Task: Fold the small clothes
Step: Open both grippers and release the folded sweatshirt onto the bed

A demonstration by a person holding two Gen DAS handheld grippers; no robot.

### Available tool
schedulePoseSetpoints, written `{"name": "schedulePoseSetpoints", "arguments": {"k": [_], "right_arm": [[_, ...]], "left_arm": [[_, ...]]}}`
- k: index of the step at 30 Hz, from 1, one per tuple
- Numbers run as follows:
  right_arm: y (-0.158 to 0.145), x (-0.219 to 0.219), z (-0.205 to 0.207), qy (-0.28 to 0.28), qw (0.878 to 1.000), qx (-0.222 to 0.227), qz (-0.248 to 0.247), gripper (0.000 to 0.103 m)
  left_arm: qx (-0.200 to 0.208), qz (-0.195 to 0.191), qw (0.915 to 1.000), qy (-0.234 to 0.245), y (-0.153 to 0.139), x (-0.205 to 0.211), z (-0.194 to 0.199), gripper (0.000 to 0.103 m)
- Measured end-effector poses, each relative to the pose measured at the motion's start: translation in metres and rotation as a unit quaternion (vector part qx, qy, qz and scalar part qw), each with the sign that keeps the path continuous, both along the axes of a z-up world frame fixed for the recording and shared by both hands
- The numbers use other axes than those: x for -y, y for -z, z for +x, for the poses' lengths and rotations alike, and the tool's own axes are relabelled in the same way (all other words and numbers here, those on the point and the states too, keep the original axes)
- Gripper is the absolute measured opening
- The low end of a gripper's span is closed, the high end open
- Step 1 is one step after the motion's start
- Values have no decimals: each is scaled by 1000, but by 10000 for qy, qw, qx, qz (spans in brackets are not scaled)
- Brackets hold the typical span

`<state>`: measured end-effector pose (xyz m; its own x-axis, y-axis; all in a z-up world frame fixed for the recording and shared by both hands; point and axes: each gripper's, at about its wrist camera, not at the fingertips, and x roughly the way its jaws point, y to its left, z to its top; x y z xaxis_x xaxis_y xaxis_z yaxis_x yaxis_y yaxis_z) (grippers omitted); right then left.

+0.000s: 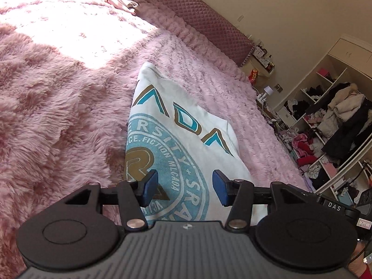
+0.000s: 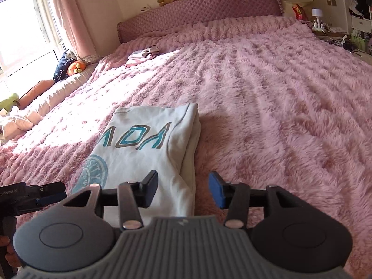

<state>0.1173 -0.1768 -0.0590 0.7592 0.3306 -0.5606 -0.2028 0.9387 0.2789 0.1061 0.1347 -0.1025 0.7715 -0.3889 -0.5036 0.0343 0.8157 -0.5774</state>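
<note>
Folded shirt (image 2: 148,144), pink blanket (image 2: 267,116) around

White folded shirt (image 2: 148,144), printed with teal letters edged in brown and a pale blue round seal holding white lettering; fluffy pink blanket (image 2: 267,97) over the bed, ribbed in rows; mauve quilted headboard (image 2: 197,7), diamond pattern; small pink-and-white folded clothes (image 2: 141,55) far off; left hand-held gripper (image 1: 186,189) black with blue pads; pink curtain (image 2: 74,16).
</note>
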Motion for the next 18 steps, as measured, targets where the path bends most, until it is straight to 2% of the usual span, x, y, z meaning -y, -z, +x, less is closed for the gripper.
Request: {"name": "schedulePoseSetpoints", "arguments": {"k": [4,6,11,14,18], "right_arm": [[-5,-31,0,-404,9989,161,-156,45],[2,-43,2,-520,9984,66,-196,45],[31,-46,16,-180,9988,-419,-166,46],[49,-41,26,-100,9975,-698,-108,46],[44,-48,24,-102,9973,-676,-258,48]], "left_arm": [[-129,402,9991,-38,-11,17,7,59],[-145,261,9996,22,-10,21,8,61],[-454,403,9981,-126,4,24,14,62],[-531,338,9980,-109,13,23,16,62],[-606,433,9971,-179,0,26,16,62]]}}
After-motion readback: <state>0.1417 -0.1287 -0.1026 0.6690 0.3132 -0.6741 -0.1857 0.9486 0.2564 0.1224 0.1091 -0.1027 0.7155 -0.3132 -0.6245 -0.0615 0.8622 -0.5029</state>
